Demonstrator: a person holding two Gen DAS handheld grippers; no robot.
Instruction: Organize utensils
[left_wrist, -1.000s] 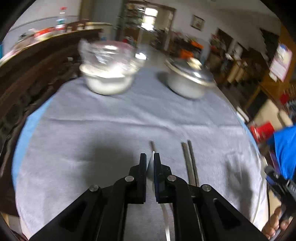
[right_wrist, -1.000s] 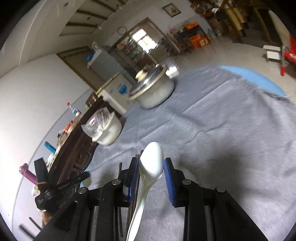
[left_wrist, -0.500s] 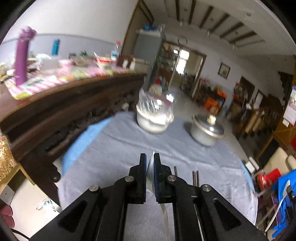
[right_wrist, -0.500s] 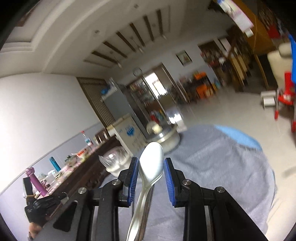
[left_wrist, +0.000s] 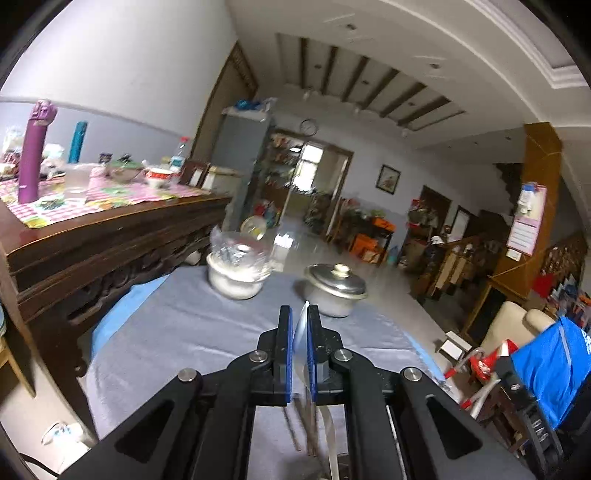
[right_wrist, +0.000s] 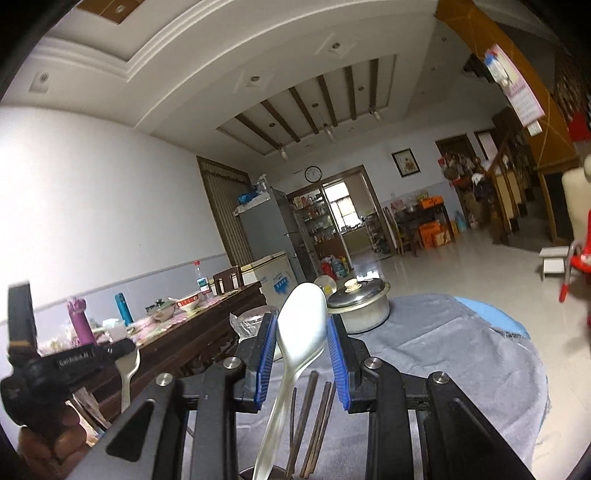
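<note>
Each hand-held gripper carries a spoon above the bench (left_wrist: 177, 332): left (left_wrist: 300, 325) pinches one (left_wrist: 302, 328) edge-on, right (right_wrist: 301, 332) clamps another's bowl (right_wrist: 303, 328). Risk: thin, smooth metal may pivot or slip and drop onto the chopsticks (right_wrist: 314, 417) beneath.

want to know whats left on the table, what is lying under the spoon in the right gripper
Under the spoon held in the right gripper, dark chopsticks lie on the grey cloth. Their lower ends are hidden behind the gripper body.
</note>
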